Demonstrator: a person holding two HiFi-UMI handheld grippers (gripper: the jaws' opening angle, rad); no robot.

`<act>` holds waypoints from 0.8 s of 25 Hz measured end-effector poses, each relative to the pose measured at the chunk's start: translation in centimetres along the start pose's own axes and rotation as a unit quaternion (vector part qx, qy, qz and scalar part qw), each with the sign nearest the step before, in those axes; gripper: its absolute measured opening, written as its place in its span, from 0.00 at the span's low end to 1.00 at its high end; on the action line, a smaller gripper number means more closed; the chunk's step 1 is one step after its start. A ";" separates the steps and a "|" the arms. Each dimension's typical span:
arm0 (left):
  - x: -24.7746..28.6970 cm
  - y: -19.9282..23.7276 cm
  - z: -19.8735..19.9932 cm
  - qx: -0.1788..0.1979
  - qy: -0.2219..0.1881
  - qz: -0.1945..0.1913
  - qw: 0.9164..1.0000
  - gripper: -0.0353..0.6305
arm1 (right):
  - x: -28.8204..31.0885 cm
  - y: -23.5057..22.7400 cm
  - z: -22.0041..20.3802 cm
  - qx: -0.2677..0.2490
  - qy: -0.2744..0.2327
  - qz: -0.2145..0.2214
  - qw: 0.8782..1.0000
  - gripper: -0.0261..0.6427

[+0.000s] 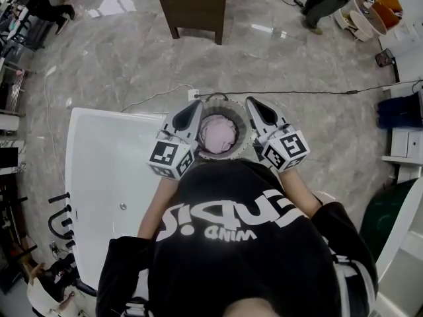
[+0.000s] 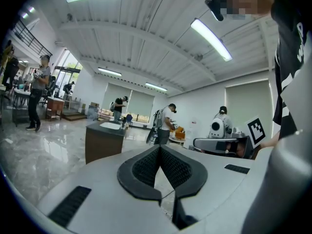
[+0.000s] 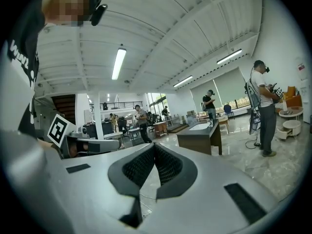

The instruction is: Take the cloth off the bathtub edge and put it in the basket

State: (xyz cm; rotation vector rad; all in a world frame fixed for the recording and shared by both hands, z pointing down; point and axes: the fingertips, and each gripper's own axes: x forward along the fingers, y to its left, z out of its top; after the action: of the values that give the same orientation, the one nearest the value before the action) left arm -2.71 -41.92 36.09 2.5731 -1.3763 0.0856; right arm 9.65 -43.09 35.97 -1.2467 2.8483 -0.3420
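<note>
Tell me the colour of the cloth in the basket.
The cloth is pale pink; best in the head view.

Cloth (image 1: 218,134) in basket (image 1: 222,156), one gripper either side.
Basket sits just right of the bathtub's (image 1: 99,170) far end; left gripper (image 1: 193,106) at its left rim, right gripper (image 1: 254,103) at its right; cabinet (image 1: 192,5) well beyond.
</note>
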 end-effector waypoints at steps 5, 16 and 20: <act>0.1 -0.2 -0.1 -0.002 0.003 0.000 1.000 0.07 | 0.0 0.3 0.0 -0.006 0.002 0.006 1.000 0.06; -0.1 -0.8 -0.7 -0.012 0.009 -0.001 1.000 0.07 | -0.3 0.7 -0.3 -0.016 0.011 0.014 1.000 0.06; -0.2 -0.9 -0.8 -0.012 0.012 0.002 1.000 0.07 | -0.5 1.2 0.0 -0.030 0.014 0.028 0.999 0.06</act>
State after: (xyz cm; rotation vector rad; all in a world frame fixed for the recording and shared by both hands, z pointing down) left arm -2.00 -41.06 36.71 2.5422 -1.3648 0.0982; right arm 9.09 -41.94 35.68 -1.1769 2.9321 -0.2768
